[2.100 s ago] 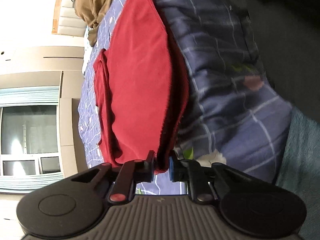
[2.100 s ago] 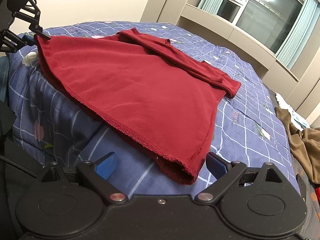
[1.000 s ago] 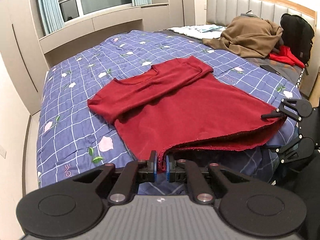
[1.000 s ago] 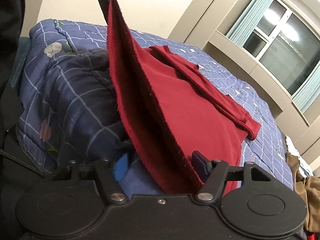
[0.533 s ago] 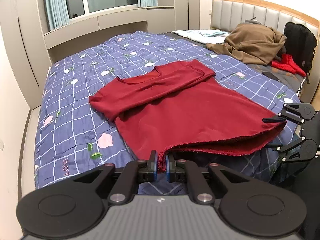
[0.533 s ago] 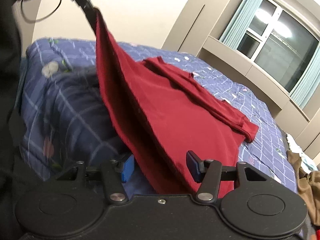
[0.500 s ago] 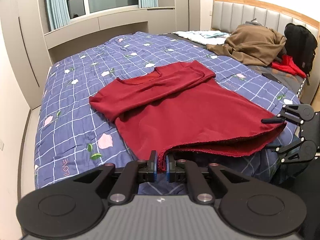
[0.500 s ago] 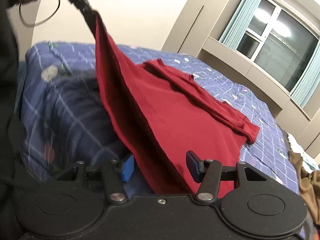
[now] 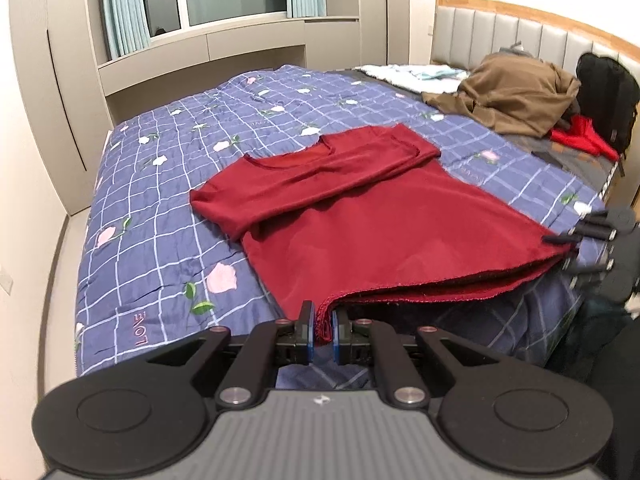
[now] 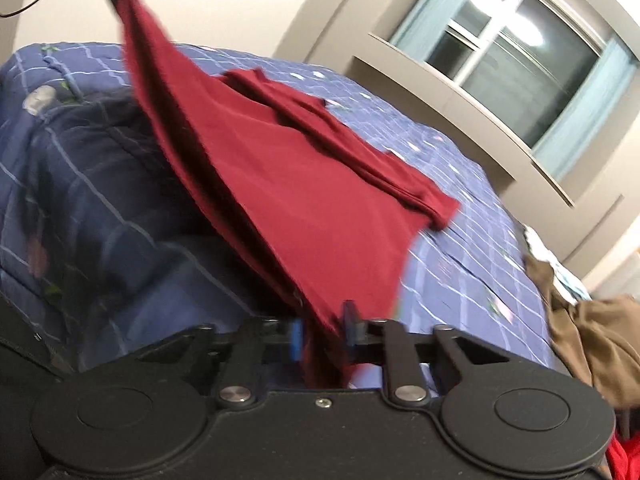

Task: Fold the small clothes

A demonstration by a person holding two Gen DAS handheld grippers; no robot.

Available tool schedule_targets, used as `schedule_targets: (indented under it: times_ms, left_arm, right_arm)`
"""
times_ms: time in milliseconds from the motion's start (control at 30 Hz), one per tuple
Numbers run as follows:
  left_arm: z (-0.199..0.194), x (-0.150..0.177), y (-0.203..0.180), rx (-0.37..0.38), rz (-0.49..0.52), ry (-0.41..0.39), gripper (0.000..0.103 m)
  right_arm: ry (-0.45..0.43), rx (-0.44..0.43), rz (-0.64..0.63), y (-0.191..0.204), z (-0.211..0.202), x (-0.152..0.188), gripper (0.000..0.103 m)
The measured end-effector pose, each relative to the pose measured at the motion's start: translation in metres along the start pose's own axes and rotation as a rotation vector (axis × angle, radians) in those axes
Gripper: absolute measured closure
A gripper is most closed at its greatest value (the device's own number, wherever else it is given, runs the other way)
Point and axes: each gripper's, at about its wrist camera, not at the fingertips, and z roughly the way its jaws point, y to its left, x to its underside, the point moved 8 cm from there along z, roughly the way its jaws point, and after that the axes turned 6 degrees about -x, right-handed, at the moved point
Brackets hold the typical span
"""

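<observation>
Now, from the left wrist, the left gripper point(image 9: 321, 330) pinched the near hem corner of the red shirt point(image 9: 372, 216), its body running away up the bed point(image 9: 168, 152), while from the right wrist the right gripper point(image 10: 320, 334) clamped the hem's other corner.
</observation>
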Motion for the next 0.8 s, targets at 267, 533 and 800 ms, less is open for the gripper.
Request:
schedule_targets:
  times_ms: [267,533,800]
  left_arm:
    - [-0.001,0.022,-0.022,0.028,0.097,0.032,0.095]
    - [0.002,0.053,-0.043,0.055,0.16,0.109,0.097]
    - [-0.02,0.063,-0.045,0.161,0.154,0.12,0.098]
  right_arm:
    - [-0.056,-0.074,-0.152,-0.02,-0.025,-0.011,0.097]
    - [0.031,-0.187,-0.345,-0.016,-0.029,0.001,0.097]
    - [0.085,-0.358,-0.323,-0.009,-0.055,-0.004,0.097]
